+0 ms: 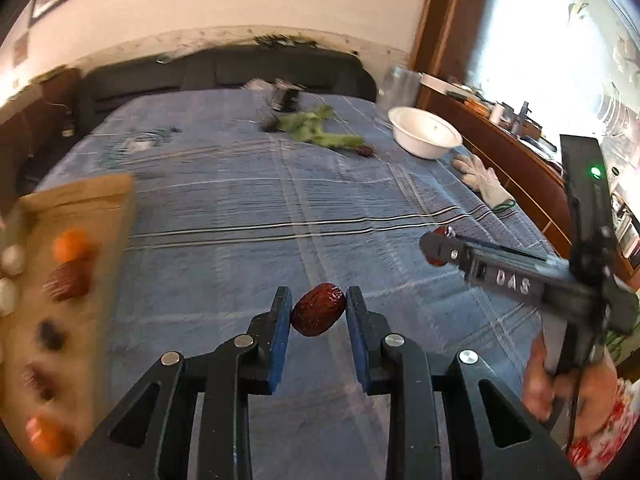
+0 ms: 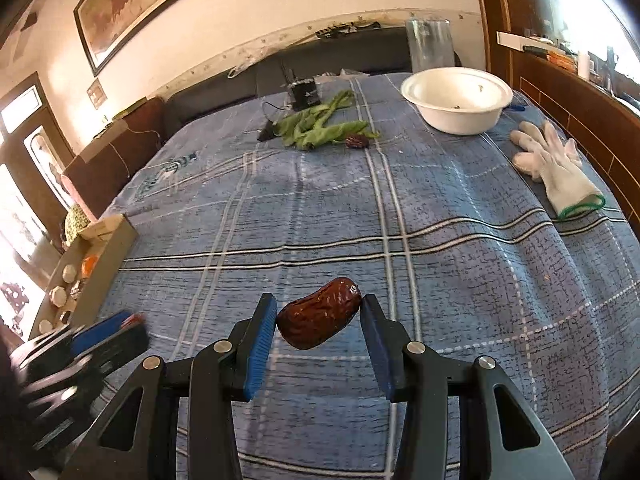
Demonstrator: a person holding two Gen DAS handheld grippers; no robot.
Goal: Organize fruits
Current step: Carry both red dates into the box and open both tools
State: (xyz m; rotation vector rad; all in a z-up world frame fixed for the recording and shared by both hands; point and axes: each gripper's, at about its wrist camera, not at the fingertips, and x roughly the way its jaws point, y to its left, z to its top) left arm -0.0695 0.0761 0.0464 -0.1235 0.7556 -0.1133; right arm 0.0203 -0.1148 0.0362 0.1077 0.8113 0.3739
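My left gripper (image 1: 318, 312) is shut on a wrinkled red date (image 1: 319, 309) and holds it above the blue plaid cloth (image 1: 248, 208). My right gripper (image 2: 319, 316) is shut on a longer red date (image 2: 319, 313) above the same cloth. The right gripper also shows in the left wrist view (image 1: 438, 246) at the right, with a bit of red at its tips. The left gripper shows blurred in the right wrist view (image 2: 108, 328) at lower left. A cardboard tray (image 1: 80, 200) at the left holds oranges (image 1: 70, 245), dates (image 1: 67, 281) and several other small items.
A white bowl (image 2: 456, 98) stands at the far right of the cloth. Green leaves (image 2: 320, 126) and another date (image 2: 356, 141) lie at the far middle. A white glove (image 2: 554, 166) lies near the right edge. A dark sofa (image 2: 240, 80) runs behind.
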